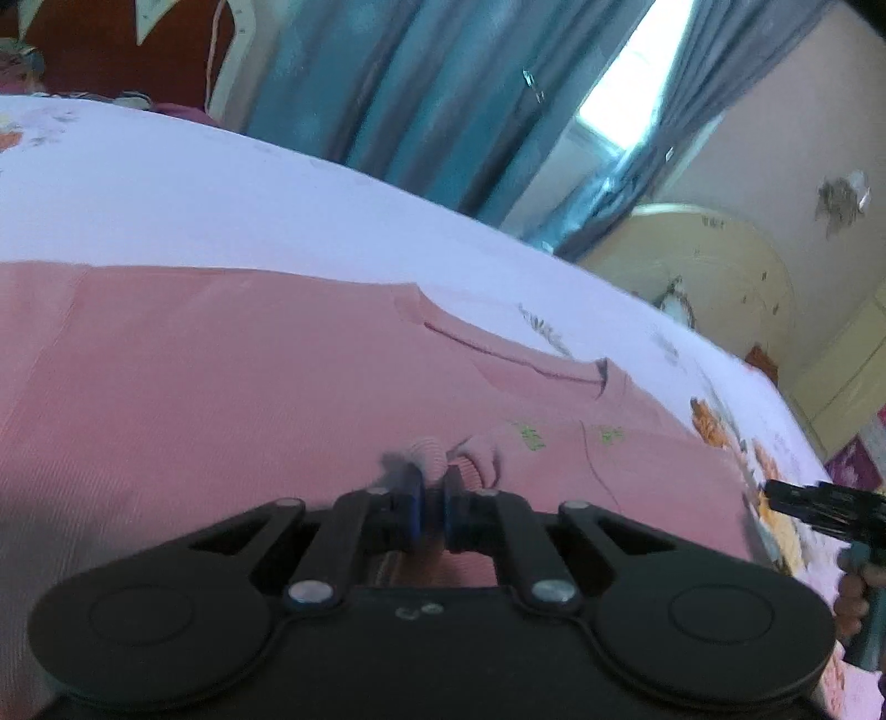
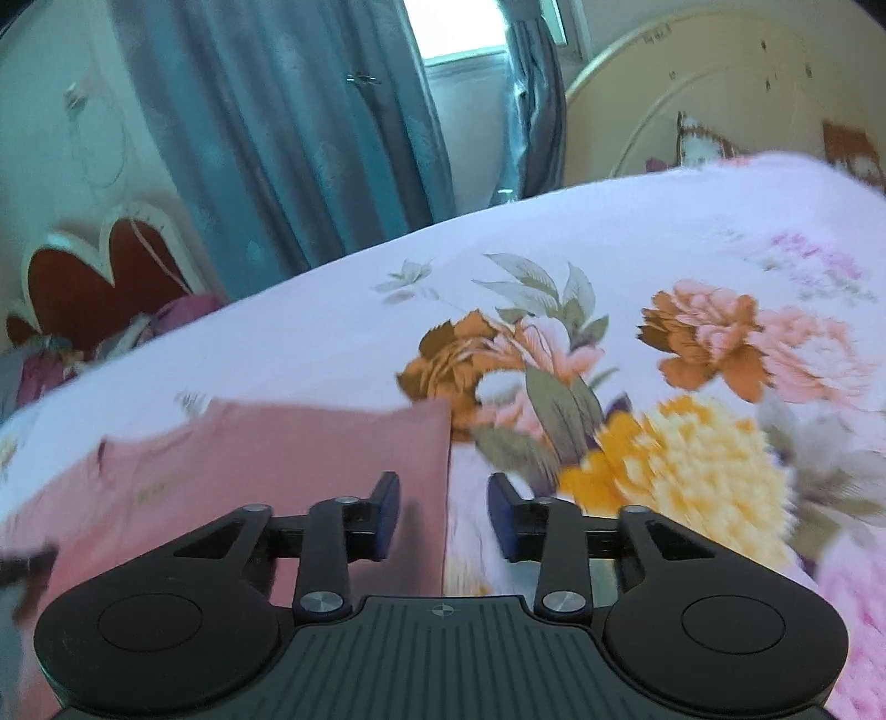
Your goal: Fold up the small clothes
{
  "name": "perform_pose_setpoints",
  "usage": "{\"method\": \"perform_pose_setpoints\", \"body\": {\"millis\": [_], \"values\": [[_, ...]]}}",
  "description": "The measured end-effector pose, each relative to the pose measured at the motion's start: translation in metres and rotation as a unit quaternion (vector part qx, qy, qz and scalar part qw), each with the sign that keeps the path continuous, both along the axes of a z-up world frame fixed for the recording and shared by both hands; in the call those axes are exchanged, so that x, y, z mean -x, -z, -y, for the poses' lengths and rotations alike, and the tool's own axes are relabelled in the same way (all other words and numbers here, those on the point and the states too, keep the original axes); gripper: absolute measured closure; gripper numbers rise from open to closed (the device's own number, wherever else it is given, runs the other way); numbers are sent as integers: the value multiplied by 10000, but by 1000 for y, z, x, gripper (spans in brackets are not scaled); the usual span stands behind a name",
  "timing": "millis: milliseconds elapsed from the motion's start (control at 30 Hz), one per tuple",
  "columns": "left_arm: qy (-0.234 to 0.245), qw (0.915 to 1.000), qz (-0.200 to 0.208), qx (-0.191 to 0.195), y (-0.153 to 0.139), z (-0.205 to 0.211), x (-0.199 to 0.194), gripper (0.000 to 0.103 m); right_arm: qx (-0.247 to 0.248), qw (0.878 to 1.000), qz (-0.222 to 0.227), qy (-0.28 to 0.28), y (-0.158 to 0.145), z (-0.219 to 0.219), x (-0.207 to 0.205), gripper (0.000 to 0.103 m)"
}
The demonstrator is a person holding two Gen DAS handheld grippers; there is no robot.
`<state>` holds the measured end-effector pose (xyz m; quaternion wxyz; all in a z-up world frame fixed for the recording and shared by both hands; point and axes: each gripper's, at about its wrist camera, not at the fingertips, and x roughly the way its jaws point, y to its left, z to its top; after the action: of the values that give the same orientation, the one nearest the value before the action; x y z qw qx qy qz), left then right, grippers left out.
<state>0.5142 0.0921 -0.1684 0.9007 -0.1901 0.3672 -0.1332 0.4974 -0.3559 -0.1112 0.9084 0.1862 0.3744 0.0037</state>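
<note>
Your left tongs (image 1: 433,512) are pressed nearly together, pinching a ribbed cuff (image 1: 429,451) of the pink top (image 1: 221,387); the cuff bunches up just past the blue pads (image 1: 415,507). The top lies spread flat on the bed (image 1: 221,188), its neckline (image 1: 498,354) toward the far side and small green print near the middle.

Your right tongs (image 2: 443,515) are spread wide and hold nothing. Their left pad hangs over the top's straight edge (image 2: 446,471), while the right pad is over the flowered sheet (image 2: 664,454); the blur makes it hard to say whether either pad touches the fabric. In the left view your right tongs show at the frame's right edge, beside the top.

Blue curtains (image 2: 288,138) and a window (image 2: 459,27) stand behind the bed
</note>
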Motion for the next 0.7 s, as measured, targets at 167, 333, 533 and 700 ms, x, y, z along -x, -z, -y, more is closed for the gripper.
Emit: {"method": "perform_pose_setpoints", "body": {"millis": [167, 333, 533, 700], "values": [[-111, 9995, 178, 243, 7, -9, 9, 97, -594, 9977, -319, -75, 25, 17, -37, 69], [-416, 9947, 859, 383, -4, -16, 29, 97, -239, 9981, 94, -562, 15, 3, -40, 101], [-458, 9984, 259, 209, 13, -17, 19, 96, 503, 9969, -19, -608, 30, -7, -44, 99], [-922, 9949, 390, -134, -6, -24, 28, 64, 528, 9981, 322, -81, 5, 2, -21, 87]]}}
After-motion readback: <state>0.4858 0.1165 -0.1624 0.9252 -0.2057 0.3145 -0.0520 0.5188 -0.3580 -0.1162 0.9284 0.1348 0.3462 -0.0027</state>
